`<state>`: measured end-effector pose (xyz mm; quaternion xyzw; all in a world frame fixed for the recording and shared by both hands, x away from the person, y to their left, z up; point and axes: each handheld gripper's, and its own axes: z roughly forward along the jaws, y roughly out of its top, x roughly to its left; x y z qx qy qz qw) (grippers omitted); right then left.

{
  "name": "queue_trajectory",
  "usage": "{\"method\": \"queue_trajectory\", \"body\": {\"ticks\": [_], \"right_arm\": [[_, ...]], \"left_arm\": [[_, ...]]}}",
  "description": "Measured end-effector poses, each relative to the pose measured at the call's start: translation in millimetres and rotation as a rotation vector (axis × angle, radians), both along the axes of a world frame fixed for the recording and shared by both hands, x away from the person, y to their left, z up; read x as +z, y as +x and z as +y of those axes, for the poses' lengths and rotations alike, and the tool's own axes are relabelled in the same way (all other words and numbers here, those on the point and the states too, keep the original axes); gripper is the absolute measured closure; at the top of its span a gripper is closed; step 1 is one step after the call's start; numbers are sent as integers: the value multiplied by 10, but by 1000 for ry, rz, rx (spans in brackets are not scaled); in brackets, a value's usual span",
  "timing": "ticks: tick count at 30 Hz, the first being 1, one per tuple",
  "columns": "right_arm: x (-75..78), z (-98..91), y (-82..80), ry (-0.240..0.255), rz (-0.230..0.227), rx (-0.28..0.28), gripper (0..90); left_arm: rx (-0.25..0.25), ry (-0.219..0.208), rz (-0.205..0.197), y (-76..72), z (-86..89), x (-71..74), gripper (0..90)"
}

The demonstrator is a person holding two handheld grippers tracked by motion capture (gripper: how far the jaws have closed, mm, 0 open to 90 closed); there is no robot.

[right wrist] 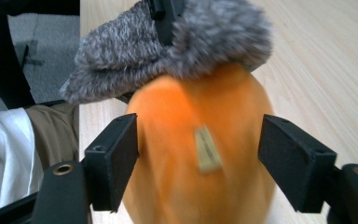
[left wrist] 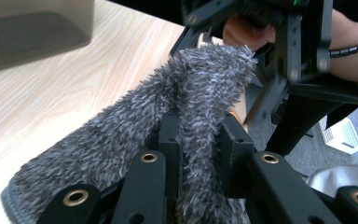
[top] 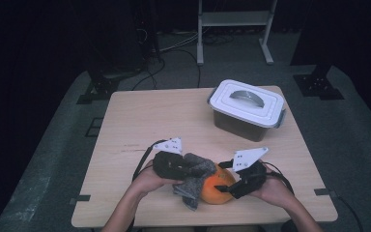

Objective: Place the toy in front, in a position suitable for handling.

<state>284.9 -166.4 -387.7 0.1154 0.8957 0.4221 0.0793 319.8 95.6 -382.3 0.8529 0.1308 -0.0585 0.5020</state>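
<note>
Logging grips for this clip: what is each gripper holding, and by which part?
The left gripper pinches a fold of the grey fuzzy cloth. The right gripper straddles the orange fruit, pads off its sides, holding nothing.

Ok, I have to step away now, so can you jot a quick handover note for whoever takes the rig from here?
Left tongs: shut on the grey cloth, which is draped over the top of the orange.
Right tongs: astride the orange, pads seemingly just off its sides, so open.
Orange sits at the table's near edge; lidded box at the far right, untouched.
Done: cloth brought onto the orange.
Left: probably wiping it while the right tongs steady it.
</note>
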Motion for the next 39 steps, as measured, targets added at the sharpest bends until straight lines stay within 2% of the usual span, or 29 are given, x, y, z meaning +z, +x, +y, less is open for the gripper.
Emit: {"method": "queue_trajectory", "body": {"ticks": [3,6,8,12,13,15,20,23,26,28,29,32,36,39], "right_arm": [[-47,70,21,-28,3,-15,238],[-131,60,71,-18,40,-20,264],[-185,47,82,-3,60,-19,341],[-198,16,80,-12,36,1,535],[-176,15,75,-26,14,14,563],[-146,28,67,-22,3,22,586],[-93,85,130,31,8,47,590],[-65,207,175,60,2,90,588],[-103,257,211,93,14,129,585],[-178,280,207,64,16,160,581],[-201,273,200,75,15,168,578],[-212,193,193,81,21,150,572],[-246,7,233,101,46,128,561],[-277,-123,268,119,69,119,551]], "left_arm": [[-7,11,-8,-13,-42,13,740],[-9,23,-2,-5,-51,-10,740],[-8,20,3,8,-41,-31,740],[-5,-2,12,13,-10,-26,740],[-6,-3,9,15,-3,-17,740],[-6,-12,8,22,16,3,740],[12,-29,-14,44,122,128,740],[27,-53,-18,45,211,201,740],[40,-39,-19,47,274,206,740],[52,-11,-18,56,289,158,740],[55,4,-13,61,299,111,739],[56,-5,6,55,329,27,740],[64,11,24,56,357,-49,739],[63,-8,46,65,340,-94,737]]}}
